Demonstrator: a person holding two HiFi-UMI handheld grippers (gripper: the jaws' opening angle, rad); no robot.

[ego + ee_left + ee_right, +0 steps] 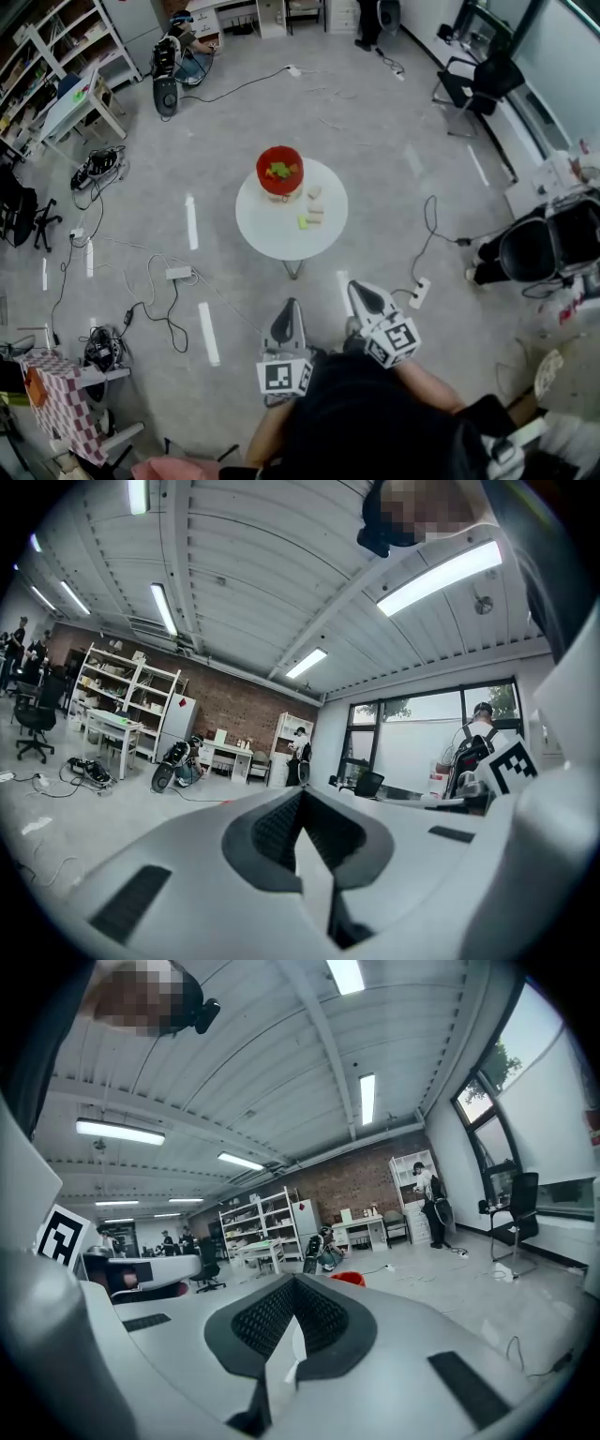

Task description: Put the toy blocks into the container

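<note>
**Toy blocks point(315, 216) loose on the bench point(272, 230); both sets of jaws closed**

Three toy blocks lie on the round white bench, right of centre and near the red container point(279, 161). The farthest, a pale block point(314, 192), sits closest to the container's right side. Nearer the person, a tan block point(316, 215) lies with its long axis running left to right in the head view. A light green block point(303, 223) sits at its left end; whether the two touch cannot be told. All three are small, and their finer shape cannot be made out. The container stands upright at the bench's far left edge and holds green and yellow pieces point(278, 172). The left gripper point(289, 309) and right gripper point(362, 289) are held close to the person's body, well apart from the bench, both pointing toward it. Each gripper view shows its jaws pressed together with nothing between them. Cables point(159, 281) trail over the grey floor point(394, 159).
</note>
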